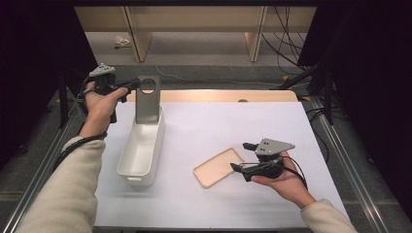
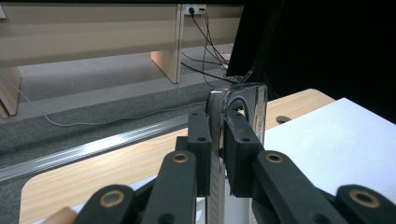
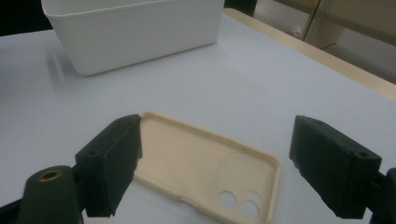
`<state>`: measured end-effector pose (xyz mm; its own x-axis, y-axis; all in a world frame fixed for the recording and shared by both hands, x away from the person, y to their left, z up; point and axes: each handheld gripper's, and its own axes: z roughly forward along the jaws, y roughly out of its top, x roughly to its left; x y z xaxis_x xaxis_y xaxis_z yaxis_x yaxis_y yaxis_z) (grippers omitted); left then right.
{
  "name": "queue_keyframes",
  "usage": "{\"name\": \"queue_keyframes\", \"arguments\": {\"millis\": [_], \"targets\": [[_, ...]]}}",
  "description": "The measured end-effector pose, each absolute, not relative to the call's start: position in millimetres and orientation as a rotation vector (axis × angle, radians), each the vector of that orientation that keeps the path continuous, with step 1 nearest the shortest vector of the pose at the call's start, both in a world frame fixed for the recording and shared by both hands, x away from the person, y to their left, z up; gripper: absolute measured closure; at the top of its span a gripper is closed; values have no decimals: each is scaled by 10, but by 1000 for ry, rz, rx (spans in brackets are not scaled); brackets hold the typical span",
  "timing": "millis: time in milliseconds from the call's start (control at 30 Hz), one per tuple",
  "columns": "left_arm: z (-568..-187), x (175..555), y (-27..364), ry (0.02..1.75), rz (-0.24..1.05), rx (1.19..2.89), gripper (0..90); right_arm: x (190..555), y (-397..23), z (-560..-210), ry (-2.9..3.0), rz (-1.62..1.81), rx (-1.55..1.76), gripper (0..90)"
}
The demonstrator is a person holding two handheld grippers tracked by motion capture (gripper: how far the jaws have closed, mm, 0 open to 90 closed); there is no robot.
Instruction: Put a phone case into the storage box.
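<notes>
A grey phone case (image 1: 147, 106) with a round hole near its top stands upright, its lower end inside the far end of a white bin (image 1: 142, 145). My left gripper (image 1: 135, 85) is shut on the case's top edge. In the left gripper view the pads (image 2: 201, 140) press on either side of the thin grey case (image 2: 243, 100). A beige phone case (image 1: 218, 167) lies inside-up on the white table cover. My right gripper (image 1: 241, 156) hovers at its right end, open. In the right gripper view the beige case (image 3: 201, 163) lies between the spread jaws, and the bin (image 3: 135, 32) stands beyond.
The white cover (image 1: 218, 126) lies on a wooden table whose far edge (image 1: 218, 95) shows behind the bin. Metal rails (image 1: 340, 150) run along both sides. Wooden shelf legs (image 1: 255, 34) and cables (image 1: 286, 43) sit on the floor behind.
</notes>
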<state>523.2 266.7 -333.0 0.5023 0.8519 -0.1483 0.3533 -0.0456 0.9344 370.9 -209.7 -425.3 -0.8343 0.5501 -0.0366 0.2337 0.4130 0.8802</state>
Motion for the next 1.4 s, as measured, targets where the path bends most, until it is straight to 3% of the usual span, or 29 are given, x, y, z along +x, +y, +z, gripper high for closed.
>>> {"name": "queue_keyframes", "arguments": {"millis": [1400], "targets": [[-3560,5366,2648,1105,547,1640,814,3713,-2106,-4256,2349,1392,684,181]]}}
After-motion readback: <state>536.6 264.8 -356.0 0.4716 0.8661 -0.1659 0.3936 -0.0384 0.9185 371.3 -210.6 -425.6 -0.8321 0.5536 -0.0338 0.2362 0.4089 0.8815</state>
